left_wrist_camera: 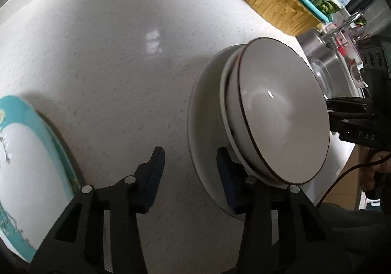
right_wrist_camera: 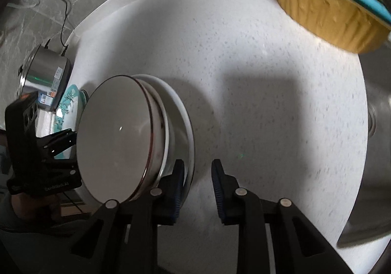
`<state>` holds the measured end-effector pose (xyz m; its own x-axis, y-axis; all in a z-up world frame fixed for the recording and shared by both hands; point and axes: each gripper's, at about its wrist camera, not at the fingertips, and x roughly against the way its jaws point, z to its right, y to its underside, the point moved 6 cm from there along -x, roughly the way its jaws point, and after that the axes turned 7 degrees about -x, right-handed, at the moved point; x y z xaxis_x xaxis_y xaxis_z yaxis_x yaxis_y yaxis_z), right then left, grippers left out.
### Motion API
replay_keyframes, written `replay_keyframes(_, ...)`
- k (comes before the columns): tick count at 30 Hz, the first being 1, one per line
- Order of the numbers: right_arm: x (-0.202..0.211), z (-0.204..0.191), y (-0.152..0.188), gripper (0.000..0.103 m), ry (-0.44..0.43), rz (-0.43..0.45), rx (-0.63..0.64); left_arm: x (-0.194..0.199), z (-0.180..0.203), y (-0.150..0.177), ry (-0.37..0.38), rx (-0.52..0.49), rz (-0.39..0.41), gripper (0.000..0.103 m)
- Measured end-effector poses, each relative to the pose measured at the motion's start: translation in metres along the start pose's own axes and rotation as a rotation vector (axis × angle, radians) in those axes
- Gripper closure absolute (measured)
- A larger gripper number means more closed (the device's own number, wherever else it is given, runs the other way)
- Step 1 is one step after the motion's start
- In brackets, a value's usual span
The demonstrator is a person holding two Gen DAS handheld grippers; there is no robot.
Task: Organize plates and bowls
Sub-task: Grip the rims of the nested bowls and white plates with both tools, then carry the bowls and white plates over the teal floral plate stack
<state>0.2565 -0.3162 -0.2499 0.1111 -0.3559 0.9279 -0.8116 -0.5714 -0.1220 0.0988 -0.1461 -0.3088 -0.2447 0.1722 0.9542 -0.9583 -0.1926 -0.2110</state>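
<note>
Stack of brown-rimmed grey ceramic bowls [left_wrist_camera: 281, 112] on white plate [left_wrist_camera: 202, 112], flanked by left gripper [left_wrist_camera: 190, 171] and right gripper [right_wrist_camera: 195, 176]; both unclenched, nothing grasped.

grey dark-rimmed bowl [left_wrist_camera: 281, 112], teal flowered plate [left_wrist_camera: 27, 151], yellow basket [left_wrist_camera: 273, 5].

Both grippers are black plastic: the left gripper [left_wrist_camera: 189, 173] and right gripper [right_wrist_camera: 195, 183] have dark blue ribbed pads, round silver pivot screws, white lettering and a thin black cable [left_wrist_camera: 342, 178].
</note>
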Motion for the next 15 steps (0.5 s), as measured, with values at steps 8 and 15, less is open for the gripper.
replay_keyframes(8, -0.013, -0.009, -0.006, 0.079, 0.022, 0.050, 0.086, -0.015, -0.006, -0.010, -0.009, 0.021, 0.021, 0.062)
replay_keyframes(15, -0.018, -0.006, -0.012, 0.084, -0.022, 0.062, 0.037, -0.023, 0.005, -0.027, -0.017, -0.028, 0.055, 0.089)
